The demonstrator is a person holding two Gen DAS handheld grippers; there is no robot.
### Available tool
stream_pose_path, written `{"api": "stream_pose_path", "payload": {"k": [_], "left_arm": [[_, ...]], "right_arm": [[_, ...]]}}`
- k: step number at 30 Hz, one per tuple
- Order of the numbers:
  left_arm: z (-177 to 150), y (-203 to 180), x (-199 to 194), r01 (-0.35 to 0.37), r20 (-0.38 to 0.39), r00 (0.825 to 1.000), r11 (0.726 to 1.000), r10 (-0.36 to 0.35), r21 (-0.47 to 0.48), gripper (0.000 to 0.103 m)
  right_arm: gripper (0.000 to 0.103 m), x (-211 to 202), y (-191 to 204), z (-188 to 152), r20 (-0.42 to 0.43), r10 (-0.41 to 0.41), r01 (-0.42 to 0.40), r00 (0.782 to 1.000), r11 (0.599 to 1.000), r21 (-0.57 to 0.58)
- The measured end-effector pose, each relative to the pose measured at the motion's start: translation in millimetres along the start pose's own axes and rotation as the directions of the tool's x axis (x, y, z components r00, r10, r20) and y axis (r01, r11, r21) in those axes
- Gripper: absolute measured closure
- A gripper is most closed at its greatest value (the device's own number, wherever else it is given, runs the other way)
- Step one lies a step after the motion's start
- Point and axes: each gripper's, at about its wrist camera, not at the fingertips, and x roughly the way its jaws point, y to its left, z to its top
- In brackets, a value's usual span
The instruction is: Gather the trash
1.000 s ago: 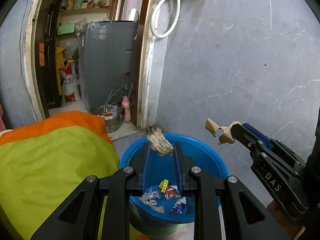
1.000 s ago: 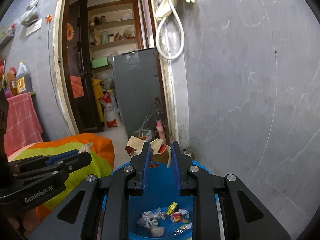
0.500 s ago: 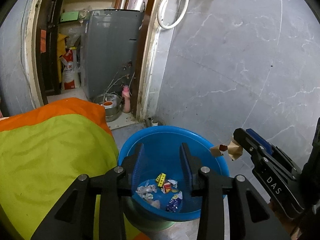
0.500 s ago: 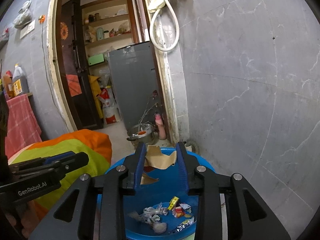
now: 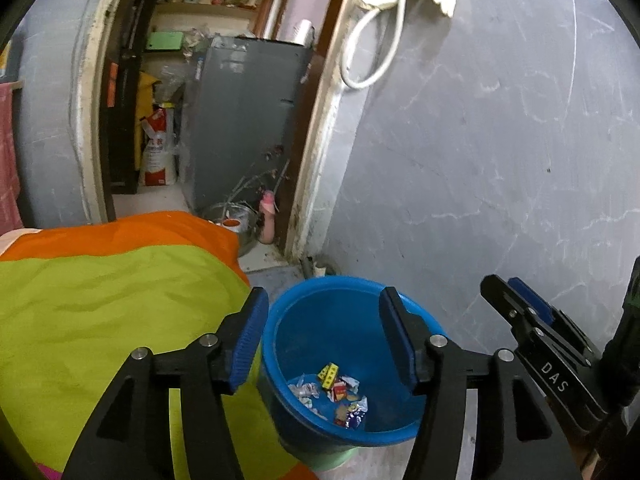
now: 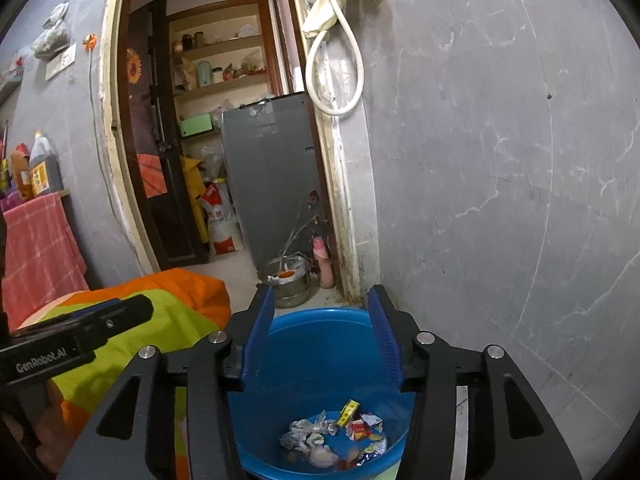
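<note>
Jaws of both grippers were seen parting, with nothing between the pads of either. Left gripper (image 5: 322, 336) was held above the near left rim of the bucket (image 5: 400, 436), its blue pads framing the bucket's inside. Right gripper (image 6: 322, 336) was held over the same bucket (image 6: 256, 456) from the near side, released and empty as well. Trash (image 5: 332, 394) was noted lying loose on the bucket's bottom: crumpled silvery wrappers, a yellow dotted scrap, red and blue packets. The same heap (image 6: 332, 434) was seen through the right gripper's view. Blanket (image 5: 100, 300), green with an orange far edge, was recorded just left of the bucket. Grey wall (image 5: 500, 160) stood to the right and behind. A doorway lay at far left, with a grey cabinet (image 5: 244, 120), a steel pot (image 6: 286, 284) and a pink bottle (image 6: 324, 264) on the floor beyond the bucket. A white hose (image 6: 340, 60) was hung high on the wall.
</note>
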Motion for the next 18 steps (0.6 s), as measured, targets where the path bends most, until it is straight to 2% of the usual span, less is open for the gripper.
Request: {"api": "stream_pose_path", "payload": {"k": [3,6,8,11,12,14,18], "left_arm": [[4.2,4.6,-11.8,-0.009,0.024,1.0,1.0,0.009,-0.013,0.049],[9.3,10.3,-24.9,-0.022,0.052,0.998,0.999,0.023,-0.027,0.039],[12.4,13.7,-36.8,-0.03,0.077,0.997,0.999,0.033,-0.031,0.034],[15.7,18.7,-51.5,-0.049,0.105,0.993,0.998,0.053,-0.036,0.021],[16.7,21.2,-57.5,-0.056,0.117,0.991,0.998,0.06,-0.039,0.02],[17.5,25.0,-67.9,-0.065,0.128,0.989,0.997,0.07,-0.046,0.008],[15.4,32.1,-89.5,-0.099,0.162,0.981,0.994,0.106,-0.05,0.003]], "right_arm": [[0.052,-6.5,5.4,5.7,0.018,0.003,-0.003,1.0,1.0,-0.005],[0.049,-14.0,11.3,10.7,0.03,0.006,-0.006,1.0,1.0,-0.012],[0.039,-20.9,15.8,14.0,0.041,0.007,-0.007,0.999,1.0,-0.017],[0.033,-33.4,23.3,19.7,0.061,0.008,-0.007,0.998,1.0,-0.025],[0.031,-37.3,25.7,21.6,0.065,0.008,-0.007,0.998,1.0,-0.026],[0.019,-45.0,28.6,24.2,0.077,0.003,-0.001,0.997,1.0,-0.022],[0.013,-61.5,36.5,28.9,0.096,-0.004,0.006,0.995,1.0,-0.022]]}}
